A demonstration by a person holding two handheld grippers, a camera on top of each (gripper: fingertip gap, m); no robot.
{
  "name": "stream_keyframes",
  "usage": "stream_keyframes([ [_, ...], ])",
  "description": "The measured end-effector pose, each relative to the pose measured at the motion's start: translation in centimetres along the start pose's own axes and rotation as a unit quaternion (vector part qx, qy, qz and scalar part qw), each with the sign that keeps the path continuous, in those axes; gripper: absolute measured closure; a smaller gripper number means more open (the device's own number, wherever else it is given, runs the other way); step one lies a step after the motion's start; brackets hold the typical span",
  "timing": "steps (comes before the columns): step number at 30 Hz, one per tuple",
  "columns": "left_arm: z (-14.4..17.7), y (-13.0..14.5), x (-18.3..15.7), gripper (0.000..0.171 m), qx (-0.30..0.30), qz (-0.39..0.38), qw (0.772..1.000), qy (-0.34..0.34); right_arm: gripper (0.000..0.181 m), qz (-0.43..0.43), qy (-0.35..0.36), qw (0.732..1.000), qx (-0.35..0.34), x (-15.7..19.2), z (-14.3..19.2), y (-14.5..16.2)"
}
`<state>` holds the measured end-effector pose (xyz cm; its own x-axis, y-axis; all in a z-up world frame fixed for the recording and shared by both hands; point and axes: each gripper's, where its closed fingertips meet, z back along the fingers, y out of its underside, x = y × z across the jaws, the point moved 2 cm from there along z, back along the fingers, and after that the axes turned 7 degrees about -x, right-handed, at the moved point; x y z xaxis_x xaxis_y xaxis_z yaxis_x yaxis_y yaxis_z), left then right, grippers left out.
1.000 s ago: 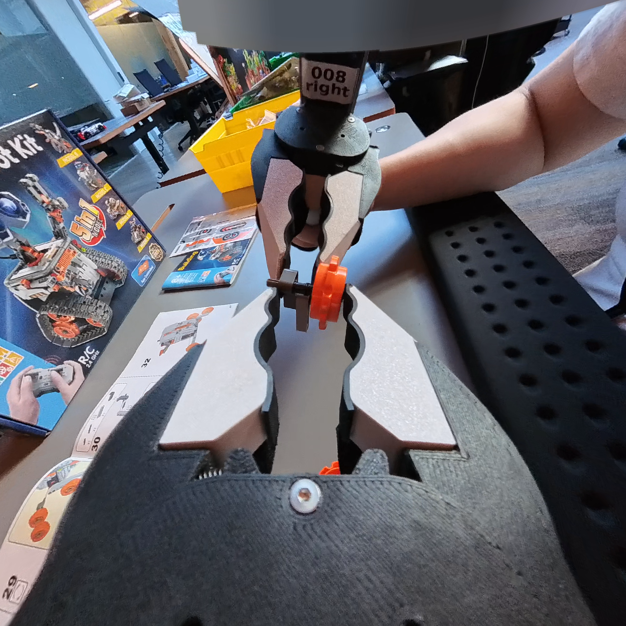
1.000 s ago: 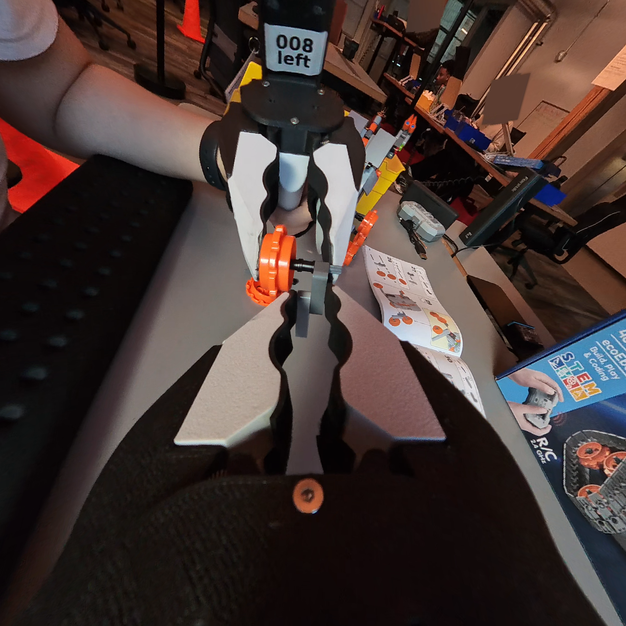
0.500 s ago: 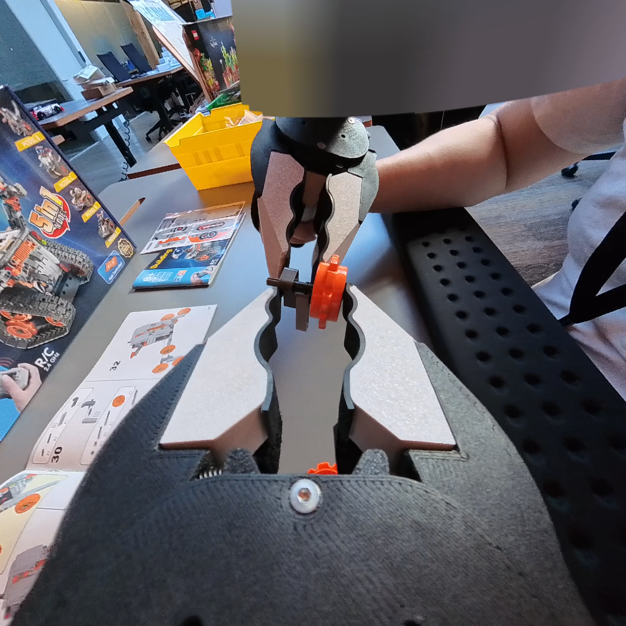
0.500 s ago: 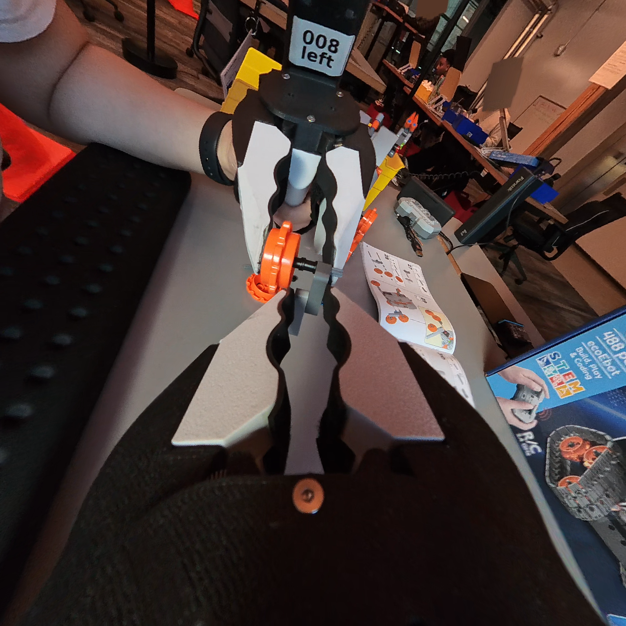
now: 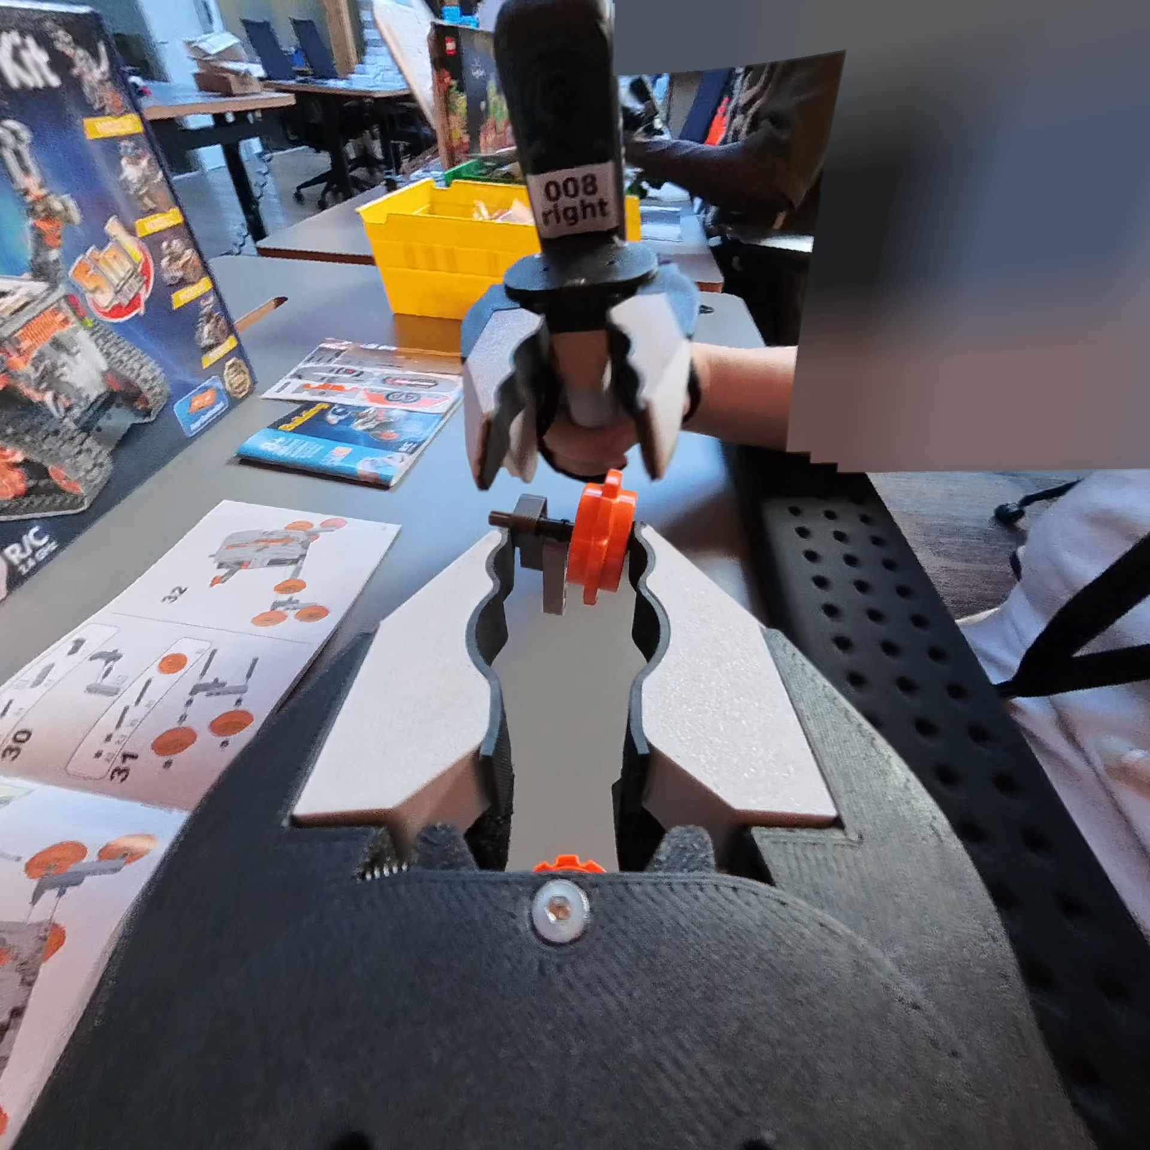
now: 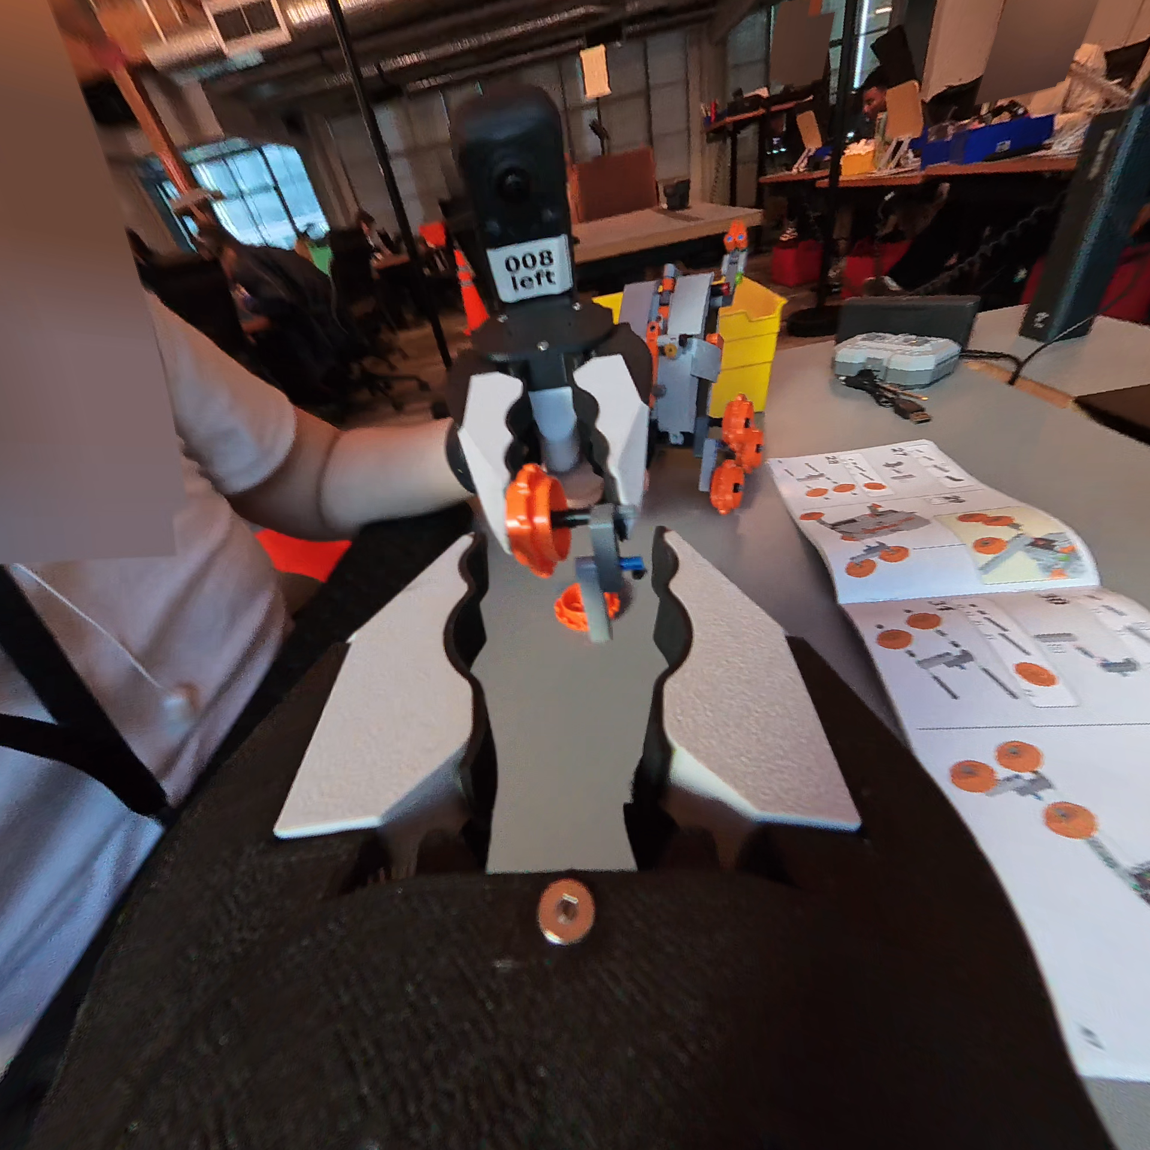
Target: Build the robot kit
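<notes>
Orange plastic catches the eye first: a toothed orange wheel [image 5: 600, 538] on a dark axle [image 5: 535, 526] that also carries a grey beam [image 5: 551, 575], the little assembly held in the air above the grey worktop [image 5: 404, 516]. The left gripper [image 5: 569, 551] has it, its fingers closed narrowly across the axle's length, one pad on the wheel's face and the other at the axle's far end, which keeps the piece from spinning and leaves the beam hanging free below. From the other side, the same beam [image 6: 600, 579] shows a small blue pin [image 6: 631, 563] near its lower end. The right gripper [image 6: 563, 547] stands just short of the assembly with its jaws spread wide and nothing between them. On the worktop under the piece lies a loose orange ring [image 6: 585, 607]. An open instruction booklet [image 6: 971, 597] is spread flat beside the work, where its pages can be read. Farther back stand a half-built grey and orange model [image 6: 691, 386], a yellow bin [image 5: 448, 249] and the kit's printed box [image 5: 81, 299].
</notes>
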<state>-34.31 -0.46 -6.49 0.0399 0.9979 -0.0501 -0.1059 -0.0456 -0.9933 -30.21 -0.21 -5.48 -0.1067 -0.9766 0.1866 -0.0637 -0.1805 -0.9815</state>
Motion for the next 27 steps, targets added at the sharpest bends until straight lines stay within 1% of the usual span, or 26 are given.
stream_keyframes([
  [2,-0.1,0.1,0.1,0.136,0.004,0.011,1.000,-0.003,0.127,-0.018,-0.002,1.000,-0.010,0.1,-0.2,-0.3],
  [4,-0.3,0.2,0.0,0.136,0.006,0.019,1.000,-0.001,0.128,-0.014,0.032,0.999,0.010,-0.6,-0.6,0.2],
  [5,-0.4,0.3,0.1,0.136,0.010,0.019,1.000,-0.004,0.129,-0.010,0.034,0.999,0.024,-0.5,-0.8,0.6],
  [6,-0.5,0.5,0.2,0.136,0.016,0.018,1.000,-0.011,0.131,-0.009,0.037,0.999,0.033,-0.5,-1.0,0.9],
  [8,-0.6,0.8,0.4,0.136,0.027,0.022,0.999,-0.018,0.144,-0.019,0.032,0.998,0.045,-0.3,-1.1,1.2],
  [11,-0.6,0.7,0.0,0.135,0.019,0.039,0.999,-0.001,0.146,-0.024,0.022,0.999,0.042,-0.1,-0.9,1.0],
  [12,-0.5,0.8,-0.3,0.130,0.019,0.039,0.999,0.014,0.146,-0.027,0.017,0.999,0.038,0.0,-0.9,0.8],
  [13,-0.4,0.8,-0.5,0.130,0.018,0.039,0.999,0.023,0.146,-0.030,0.015,0.999,0.035,0.0,-0.8,0.7],
  [14,-0.4,0.7,-0.8,0.136,0.014,0.038,0.999,0.033,0.146,-0.030,0.023,0.999,0.035,-0.2,-0.7,0.7],
  [15,-0.4,0.7,-0.8,0.137,0.013,0.035,0.999,0.032,0.146,-0.026,0.024,0.999,0.033,-0.3,-0.6,0.7],
  [16,-0.4,0.7,-0.7,0.143,0.014,0.029,0.999,0.025,0.146,-0.024,0.017,0.999,0.035,-0.1,-0.6,0.7],
  [17,-0.5,0.8,-0.5,0.142,0.016,0.024,0.999,0.016,0.146,-0.020,0.017,0.999,0.036,-0.1,-0.6,0.8],
  [19,-0.5,1.0,-0.2,0.136,0.021,0.023,0.999,0.009,0.146,-0.011,0.014,0.999,0.035,0.0,-0.6,0.8],
  [22,-0.2,0.8,-0.1,0.138,0.015,0.017,1.000,0.008,0.146,-0.021,0.009,0.999,0.033,0.1,-0.7,0.8],
  [26,-0.2,0.5,-0.1,0.132,0.003,0.021,1.000,0.009,0.146,-0.043,-0.009,0.999,0.019,0.3,-0.6,0.6],
  [27,-0.1,0.4,-0.2,0.133,0.000,0.021,1.000,0.013,0.146,-0.045,-0.011,0.999,0.018,0.3,-0.6,0.6],
])
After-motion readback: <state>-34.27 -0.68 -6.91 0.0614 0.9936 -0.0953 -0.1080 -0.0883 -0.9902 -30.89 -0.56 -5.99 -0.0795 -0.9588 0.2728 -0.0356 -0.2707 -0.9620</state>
